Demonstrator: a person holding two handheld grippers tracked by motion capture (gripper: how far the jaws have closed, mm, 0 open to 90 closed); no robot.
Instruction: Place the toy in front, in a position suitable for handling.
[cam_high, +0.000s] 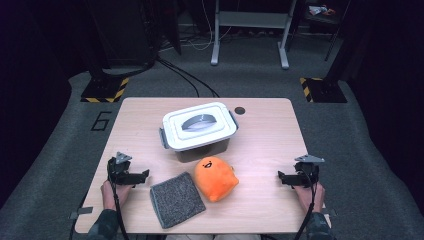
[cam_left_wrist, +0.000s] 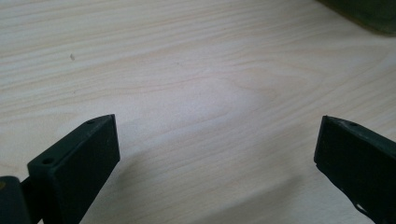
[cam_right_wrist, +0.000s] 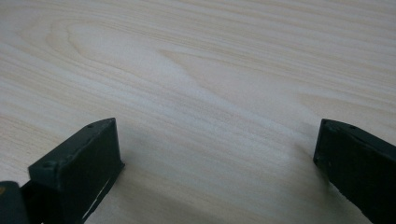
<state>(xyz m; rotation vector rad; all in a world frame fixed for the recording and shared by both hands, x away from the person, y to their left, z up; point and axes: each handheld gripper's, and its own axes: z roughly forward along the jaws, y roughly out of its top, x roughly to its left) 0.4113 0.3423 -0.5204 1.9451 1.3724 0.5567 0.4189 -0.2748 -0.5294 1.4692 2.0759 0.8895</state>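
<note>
Left gripper (cam_high: 141, 176): held low over the near left part of the wooden table (cam_high: 270, 130); its jaws are spread wide and nothing is held between them. In the left gripper view (cam_left_wrist: 217, 140) only bare wood grain is seen between the jaws.
Right gripper (cam_high: 281, 178): held low over the near right part of the table; its jaws are likewise spread wide and empty. In the right gripper view (cam_right_wrist: 217, 140) bare wood is seen between the jaws.
Grey cloth (cam_high: 177, 199): laid flat at the near edge of the table, just beside the left gripper on its inner side, apart from the jaws.
Orange plush toy (cam_high: 215, 177): set near the table's middle front, touching or almost touching the cloth's far right corner; it is placed between the two grippers, nearer the left one and well apart from the right one.
White lidded box (cam_high: 199, 126): placed behind the toy, toward the table's centre, with its lid on and a grey handle lying flat in the lid; it is well apart from both grippers.
Hands: each gripper is grasped from the near edge of the table, left hand (cam_high: 111, 192) and right hand (cam_high: 310, 195).
</note>
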